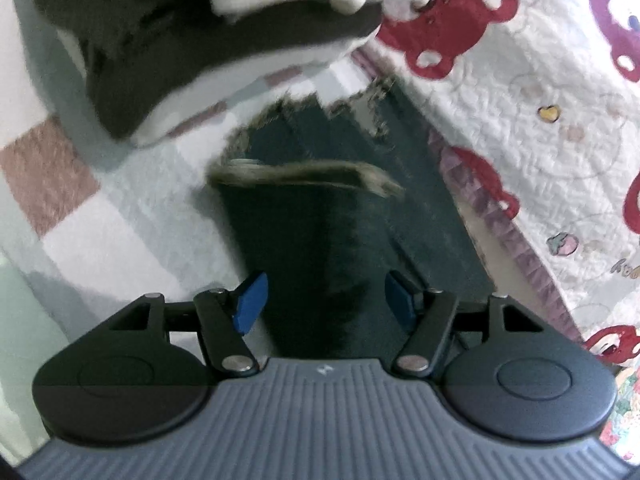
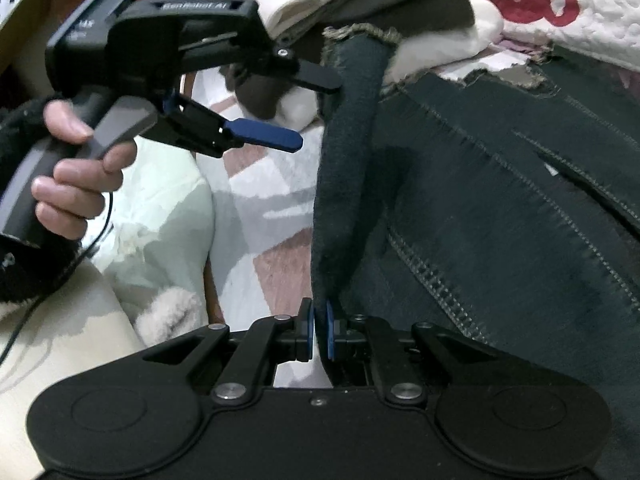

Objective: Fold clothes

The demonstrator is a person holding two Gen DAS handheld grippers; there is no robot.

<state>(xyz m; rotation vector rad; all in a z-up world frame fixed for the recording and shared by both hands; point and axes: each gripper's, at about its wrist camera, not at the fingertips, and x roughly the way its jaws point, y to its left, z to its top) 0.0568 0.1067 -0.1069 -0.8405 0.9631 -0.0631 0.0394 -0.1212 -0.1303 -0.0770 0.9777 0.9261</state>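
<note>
Dark blue denim garment (image 2: 500, 200) w/ frayed raw hems is spread over a patchwork quilt (image 1: 80, 208) on a bed, filling the centre & right of the right wrist view. One edge is lifted into a narrow upright fold through mid-frame.

Right tool (image 2: 319, 330), bottom centre, is clamped nearly shut on the lower end of that fold; cloth is seen pinched between the blue pads.

Left tool (image 2: 316, 112), upper left of the same view, is held by a hand (image 2: 76, 172) w/ jaws parted about halfway, nothing gripped; the frayed hem lies just beyond its tips.

A folded pile (image 1: 200, 32) of dark & white clothes is seen at upper left of the left wrist view.

Denim is judged thick, fairly heavy, limp but not slippery; frayed fringe is weak, so hold is best taken on stitched seams or a doubled edge.
</note>
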